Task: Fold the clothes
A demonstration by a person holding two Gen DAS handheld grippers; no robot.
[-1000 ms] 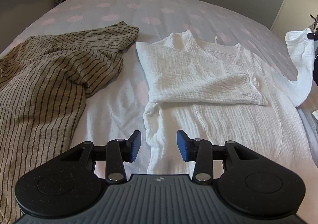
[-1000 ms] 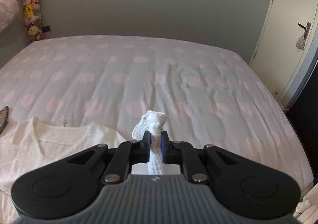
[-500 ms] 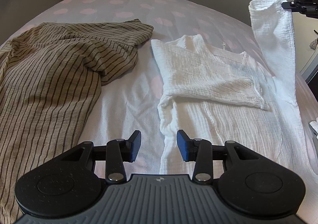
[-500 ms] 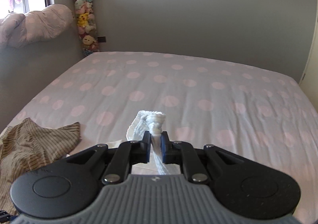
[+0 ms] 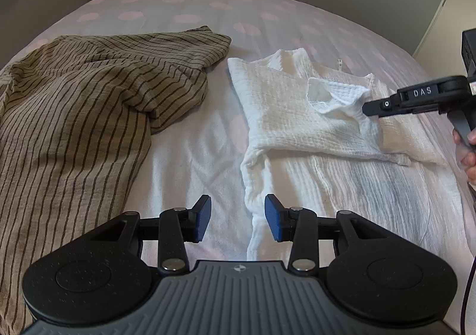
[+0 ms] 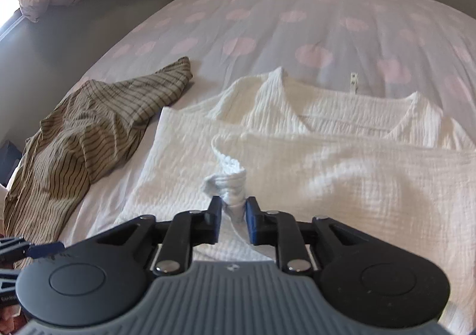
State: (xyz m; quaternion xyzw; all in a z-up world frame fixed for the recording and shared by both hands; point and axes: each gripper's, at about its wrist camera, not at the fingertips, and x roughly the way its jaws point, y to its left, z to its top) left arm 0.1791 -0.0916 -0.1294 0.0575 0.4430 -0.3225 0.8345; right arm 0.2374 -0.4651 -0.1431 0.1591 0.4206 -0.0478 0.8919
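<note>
Left wrist view: a white crinkle shirt (image 5: 297,114) lies on a bed with a pink-dotted sheet (image 5: 184,1). The shirt sits from the middle out toward 3 o'clock. Its neck is at the far end, toward 12 o'clock, and its bottom part comes down toward 6 o'clock. So the long way of the shirt runs from 12 to 6, with the neck pointing away from the camera. One sleeve lies flat across the chest already.

The right gripper (image 5: 367,109) comes in from 3 o'clock. It has the end of the other sleeve (image 5: 333,94) bunched up between its fingers, and it holds that sleeve over the chest of the shirt. In the right wrist view, the two blue pads of the right gripper (image 6: 233,216) squeeze the rolled sleeve end (image 6: 229,183) between them.

The left gripper (image 5: 238,216) hangs low at 6 o'clock, just over the left edge of the shirt. Its jaws are spread apart and hold nothing.

A brown striped garment (image 5: 83,114) lies in a loose heap at 9 o'clock, apart from the shirt.

I think the step now is folding the second sleeve in over the chest. The next move needs the sleeve laid down flat across the shirt, with no lumps, and then let go. The cloth is soft and floppy, so it may bunch up if it drops fast.
</note>
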